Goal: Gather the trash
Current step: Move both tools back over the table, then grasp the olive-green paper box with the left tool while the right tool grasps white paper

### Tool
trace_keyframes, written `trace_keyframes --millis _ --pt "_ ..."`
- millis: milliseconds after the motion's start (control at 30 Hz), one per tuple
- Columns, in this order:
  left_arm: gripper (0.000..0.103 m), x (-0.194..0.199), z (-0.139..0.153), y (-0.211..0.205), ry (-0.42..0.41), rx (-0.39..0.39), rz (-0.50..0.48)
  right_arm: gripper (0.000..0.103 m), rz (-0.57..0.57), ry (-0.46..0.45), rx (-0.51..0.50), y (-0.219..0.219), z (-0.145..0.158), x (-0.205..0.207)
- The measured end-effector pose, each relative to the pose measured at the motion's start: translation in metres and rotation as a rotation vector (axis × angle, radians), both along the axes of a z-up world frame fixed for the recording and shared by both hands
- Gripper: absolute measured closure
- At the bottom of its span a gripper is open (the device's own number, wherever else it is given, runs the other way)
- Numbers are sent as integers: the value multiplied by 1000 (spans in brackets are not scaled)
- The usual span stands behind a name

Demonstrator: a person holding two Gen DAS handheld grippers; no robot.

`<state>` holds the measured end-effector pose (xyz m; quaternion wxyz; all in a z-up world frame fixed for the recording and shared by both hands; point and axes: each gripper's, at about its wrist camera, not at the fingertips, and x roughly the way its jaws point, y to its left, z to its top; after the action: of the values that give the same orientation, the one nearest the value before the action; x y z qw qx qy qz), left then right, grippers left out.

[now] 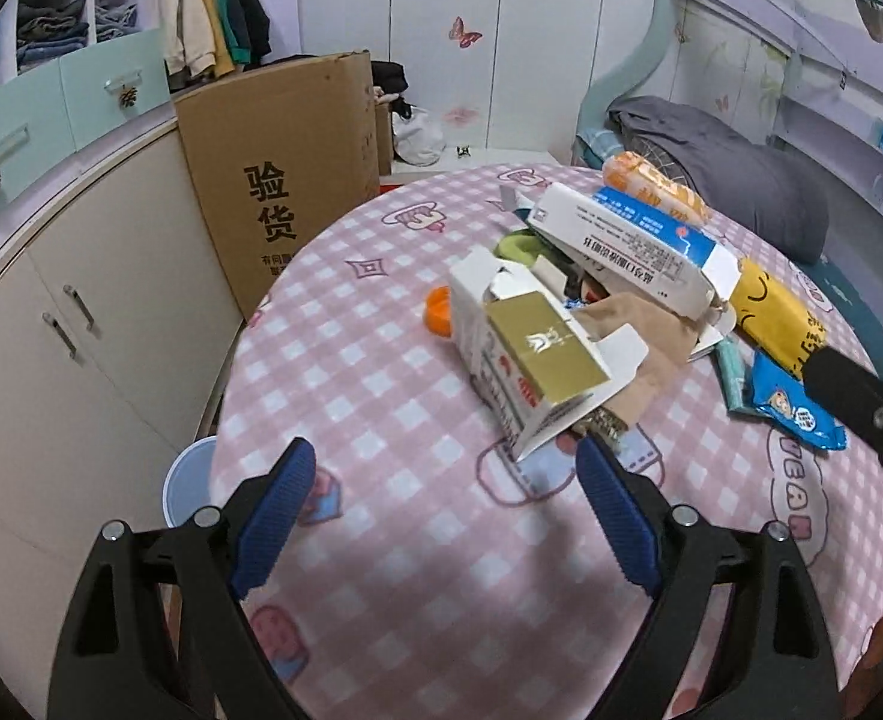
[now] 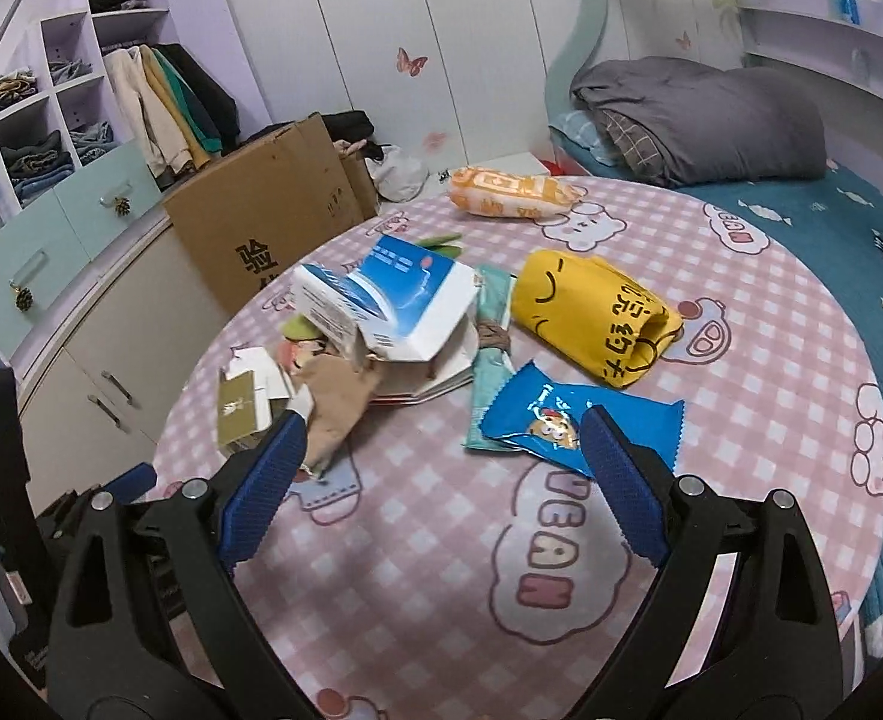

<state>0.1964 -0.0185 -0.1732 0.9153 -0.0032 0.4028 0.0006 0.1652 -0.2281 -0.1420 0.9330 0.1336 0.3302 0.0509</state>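
Trash lies heaped on the pink checked blanket [image 2: 441, 540] spread over the bed, and nothing has been lifted yet. Largest is the white-and-blue carton [image 2: 390, 306], flaps open, propped on a brown paper bag [image 2: 339, 402] in the middle of the pile. Next comes the yellow pouch [image 2: 597, 318] to its right, then the orange snack bag [image 2: 510, 192] at the far edge, well apart from the rest. Nearer sits the gold-fronted box [image 1: 537, 360], torn open and leaning. Smallest are the blue wrapper [image 2: 567, 420] and the teal sachet [image 2: 489, 372] it partly overlaps.

Both tongs stand wide apart and empty: the left tongs [image 1: 441, 510] hover just short of the gold-fronted box, the right tongs [image 2: 441, 492] just short of the blue wrapper. I would judge the wrapper best taken by its crimped edge, since it lies flat; the box should be pinched across a firm wall, not a loose flap. A cardboard box [image 1: 285, 180] beside the bed may be the bin.
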Motion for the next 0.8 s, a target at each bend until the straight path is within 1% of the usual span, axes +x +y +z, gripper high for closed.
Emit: trace_keyframes --millis 33,100,167,200,233,267,300,333,367,433,500,567,633,667,700,767,800 --pt "17 3 0 -1 -1 -2 -1 13 3 2 -2 0 0 2" --pt "26 8 1 -3 -3 3 0 13 14 5 -13 1 0 4" --pt "39 14 1 -7 1 15 -26 13 31 1 -21 2 2 9" --pt "42 15 2 -9 0 19 -37 13 38 -3 -31 3 4 10" --pt "53 18 3 -11 -6 26 -57 13 47 -9 -41 6 7 13" --pt "70 19 4 -13 -7 29 -77 13 61 -16 -46 7 9 15" --pt "83 20 4 -13 -2 27 -87 13 74 -22 -50 9 12 18" --pt "97 21 4 -12 6 13 -97 13 87 -25 -58 11 14 21" --pt "101 20 6 -9 2 -1 -94 13 100 -28 -69 14 17 25" --pt "101 15 12 -1 -21 -40 -82 13 132 -27 -85 22 21 34" --pt "101 10 20 6 -52 -58 -68 15 168 -21 -113 33 23 45" --pt "101 6 27 12 -78 -68 -53 26 200 -1 -142 45 21 57" --pt "101 3 34 21 -91 -99 -45 30 223 18 -178 56 18 71" --pt "101 1 39 28 -106 -113 -30 34 233 27 -193 61 16 76" --pt "101 0 42 33 -115 -118 -18 35 252 49 -217 68 12 84" --pt "101 0 46 40 -122 -125 -2 47 264 75 -247 75 6 96" --pt "101 0 48 44 -125 -127 6 49 267 94 -262 79 2 102"
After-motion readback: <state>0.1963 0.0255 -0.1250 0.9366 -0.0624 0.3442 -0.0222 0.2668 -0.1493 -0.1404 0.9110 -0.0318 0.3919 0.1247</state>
